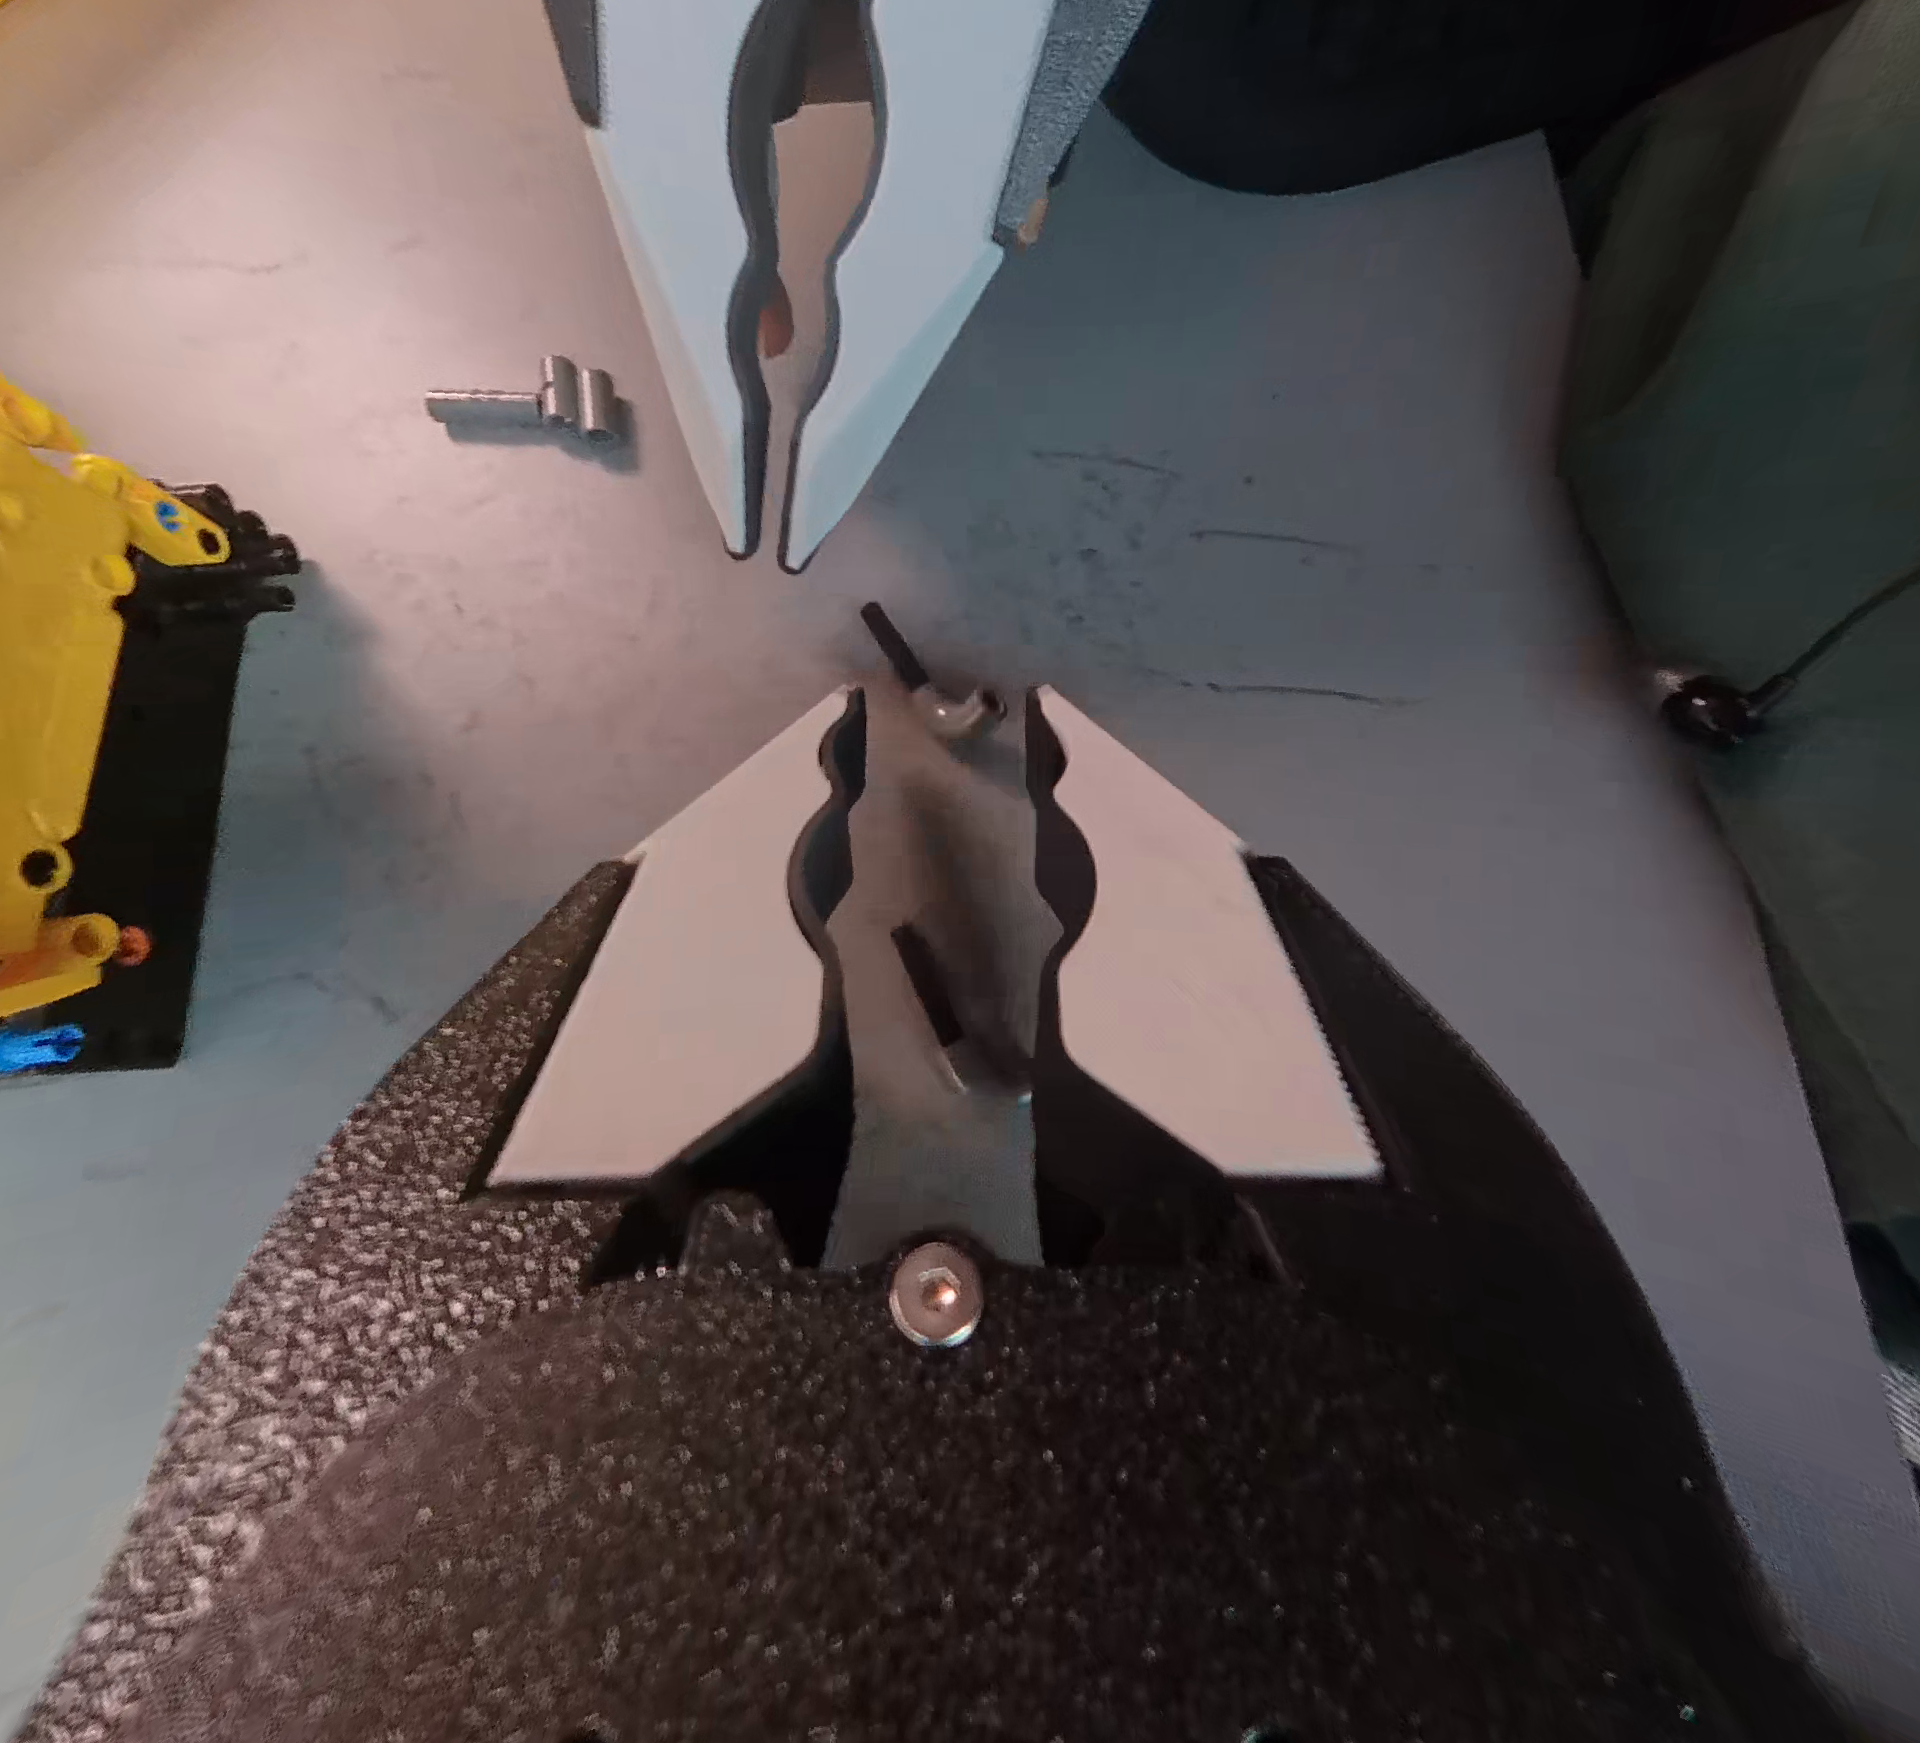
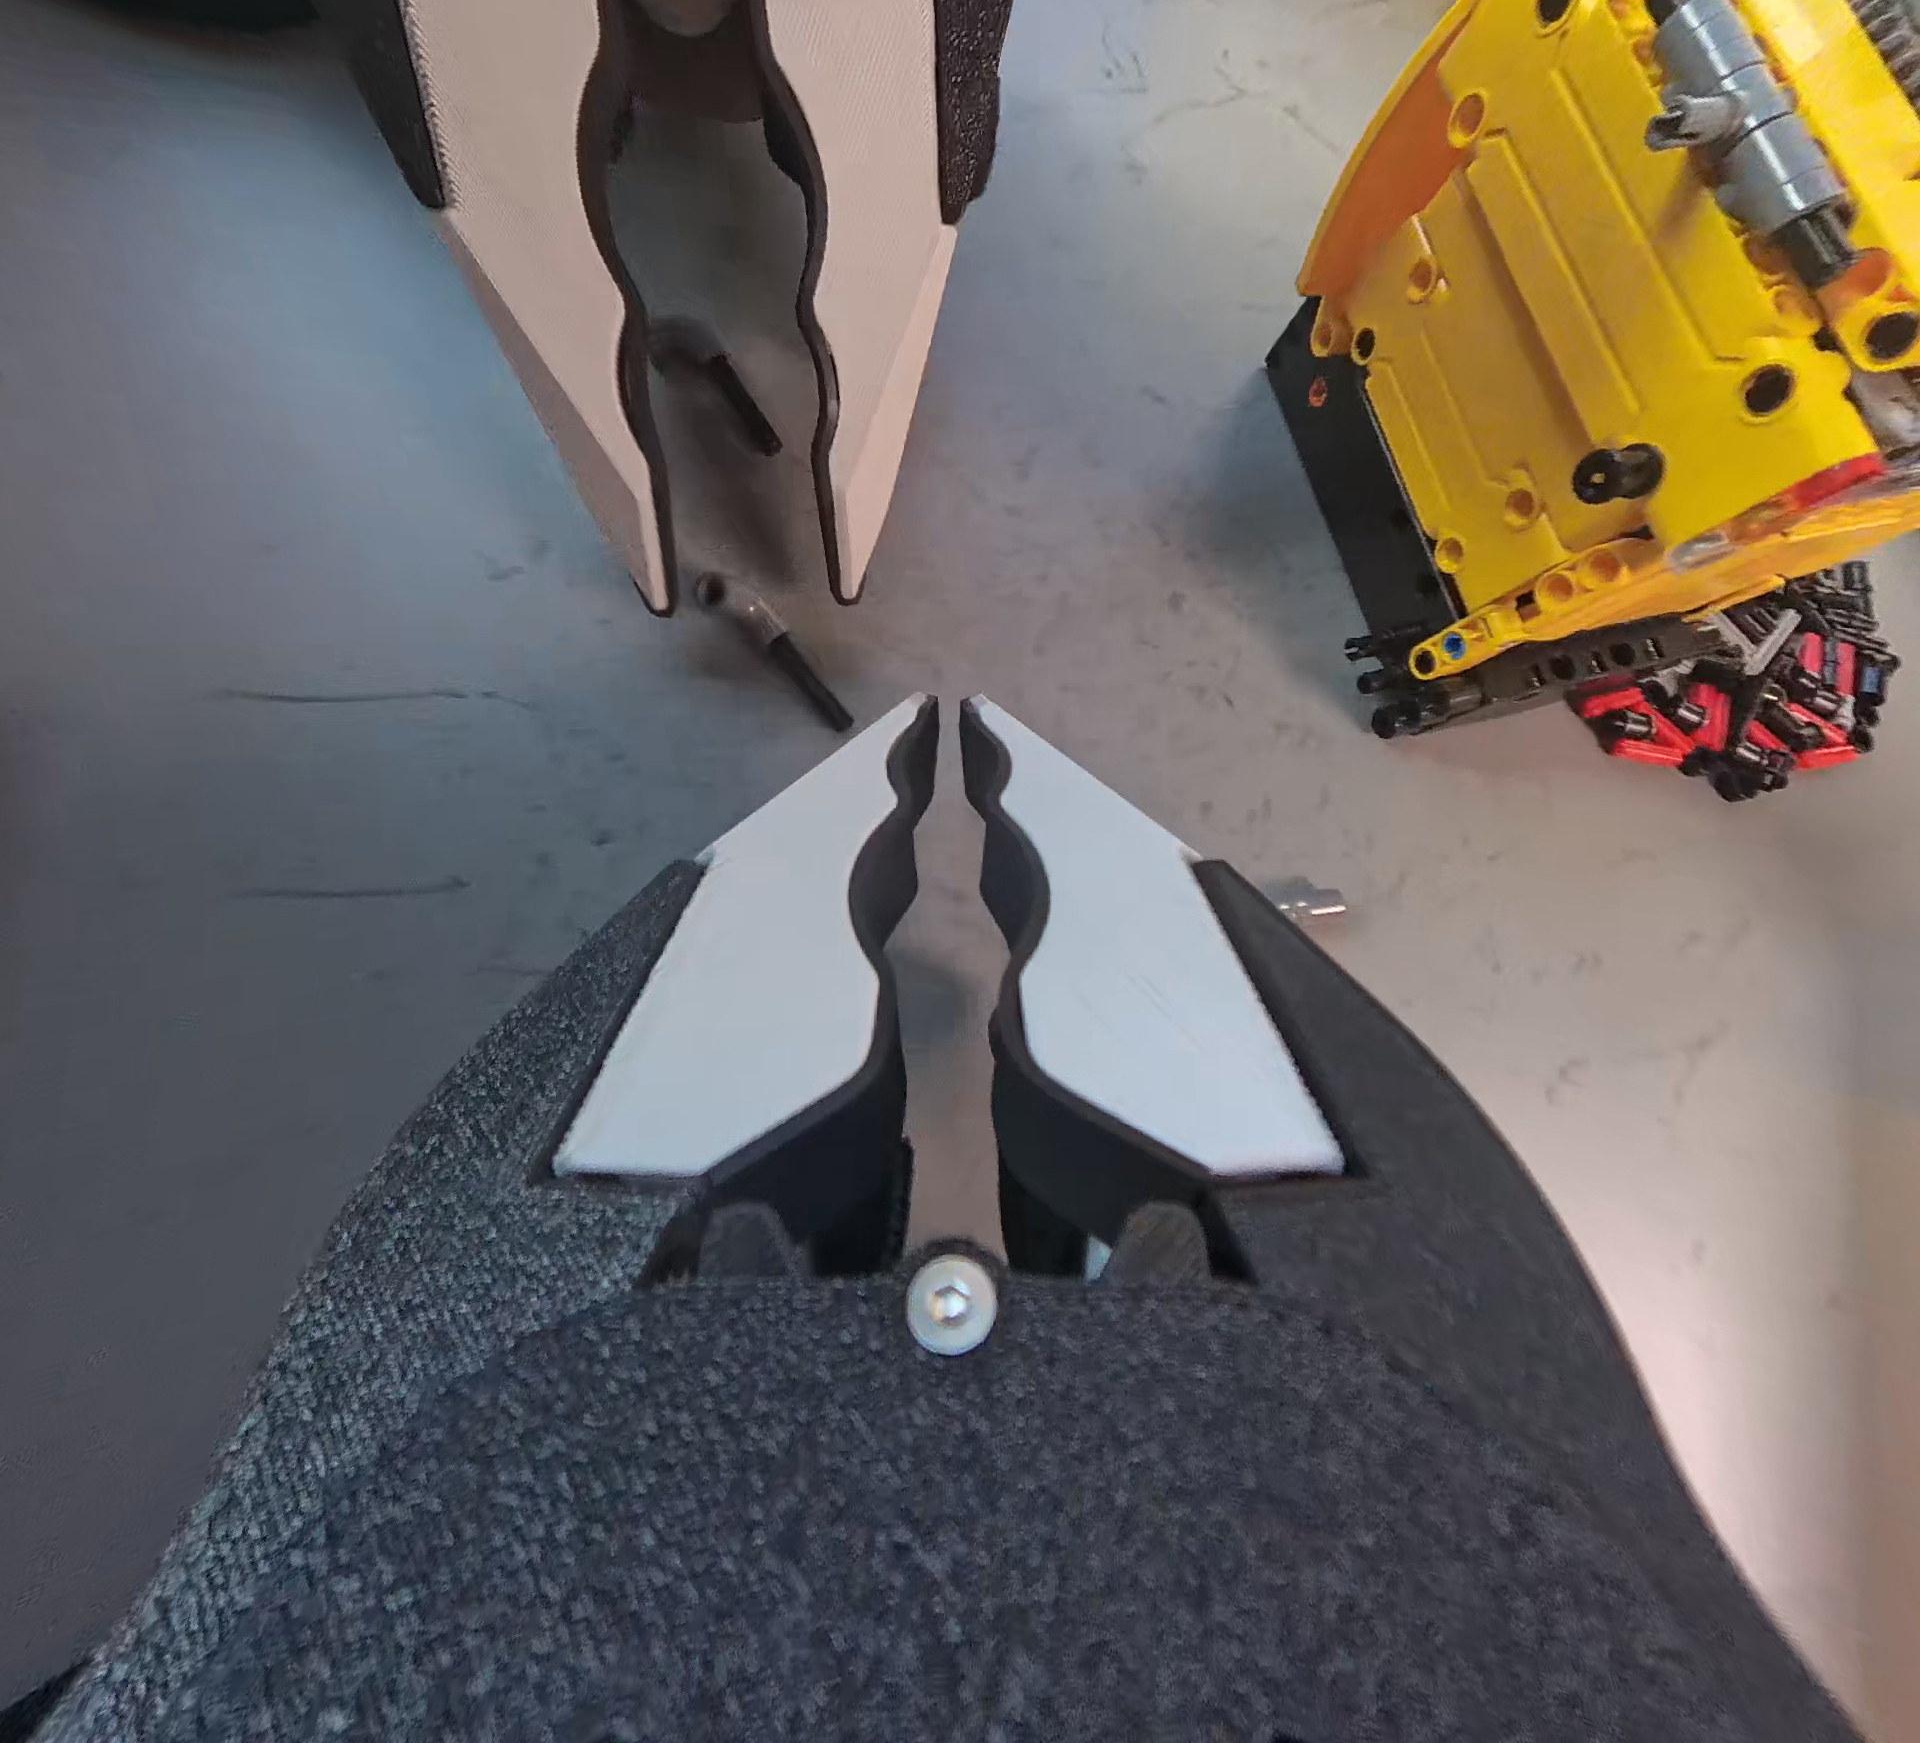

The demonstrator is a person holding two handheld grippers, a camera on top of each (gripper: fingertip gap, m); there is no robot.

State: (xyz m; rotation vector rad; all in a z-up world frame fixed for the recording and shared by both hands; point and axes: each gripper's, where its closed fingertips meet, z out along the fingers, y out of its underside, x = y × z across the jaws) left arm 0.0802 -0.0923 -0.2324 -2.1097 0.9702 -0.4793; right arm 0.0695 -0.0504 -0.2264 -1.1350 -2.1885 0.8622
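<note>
Loosely framed by the spread left gripper [image 1: 945,696], a small black axle with grey connector [image 1: 930,685] lies on the table, well apart from the yellow brick model [image 2: 1621,291]. Light, rigid and slippery it seems; the grey end looks best gripped. Nearly shut, the right gripper [image 2: 948,704] holds nothing.

- Small part [image 1: 925,675]: black ribbed axle with grey connector end, lying flat on grey table [image 1: 1247,405], between tips of spread left gripper [image 1: 945,691] and near-closed right gripper [image 1: 769,555].

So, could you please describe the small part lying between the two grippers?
On the grey table, look where the left gripper and right gripper point tip to tip. There lies a short black axle with a grey connector; the loose grey piece nearby has no black.
</note>
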